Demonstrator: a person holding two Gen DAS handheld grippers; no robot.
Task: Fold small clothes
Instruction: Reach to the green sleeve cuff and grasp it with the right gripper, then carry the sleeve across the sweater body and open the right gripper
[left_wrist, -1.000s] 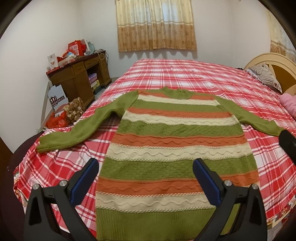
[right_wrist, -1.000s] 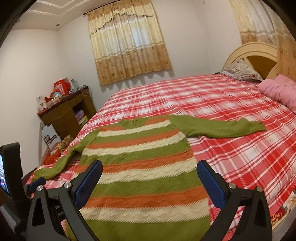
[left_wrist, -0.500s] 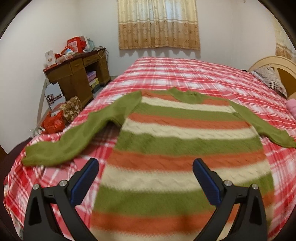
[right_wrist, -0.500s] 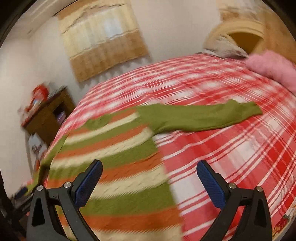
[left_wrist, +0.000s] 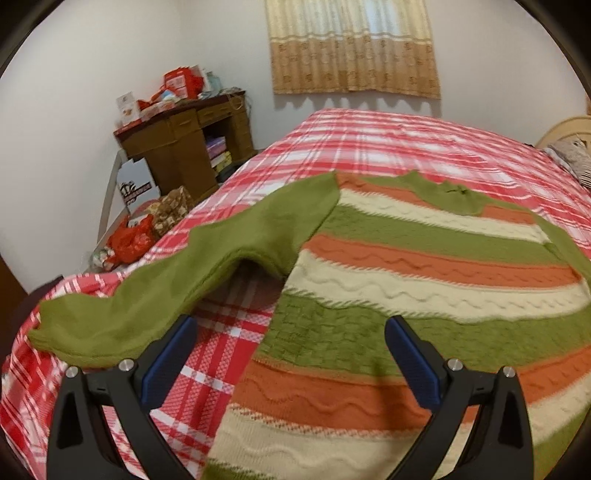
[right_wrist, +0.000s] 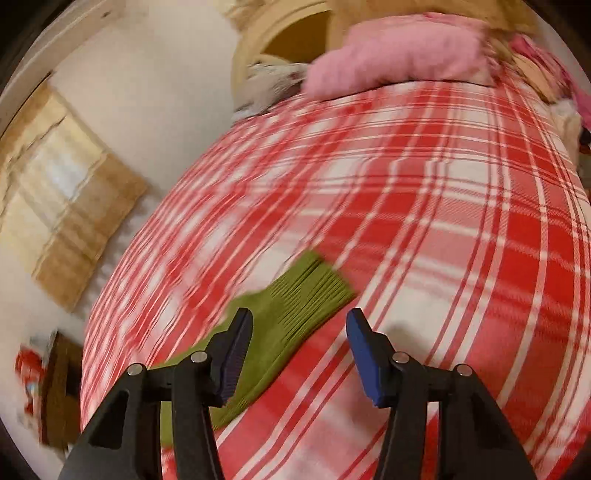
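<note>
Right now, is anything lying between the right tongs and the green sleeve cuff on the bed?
Nothing visible. The right tongs are open just short of the ribbed sleeve cuff, which lies flat on the plaid bedspread. The pink pillow sits far beyond, at the headboard end. The view is motion-blurred.

My left gripper (left_wrist: 288, 354) hangs with jaws spread wide, fingers at five and seven o'clock; my right gripper (right_wrist: 299, 347) gapes likewise, empty.

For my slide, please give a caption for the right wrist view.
Open right gripper above the green sleeve cuff on the red plaid bedspread, pink pillow behind.
</note>
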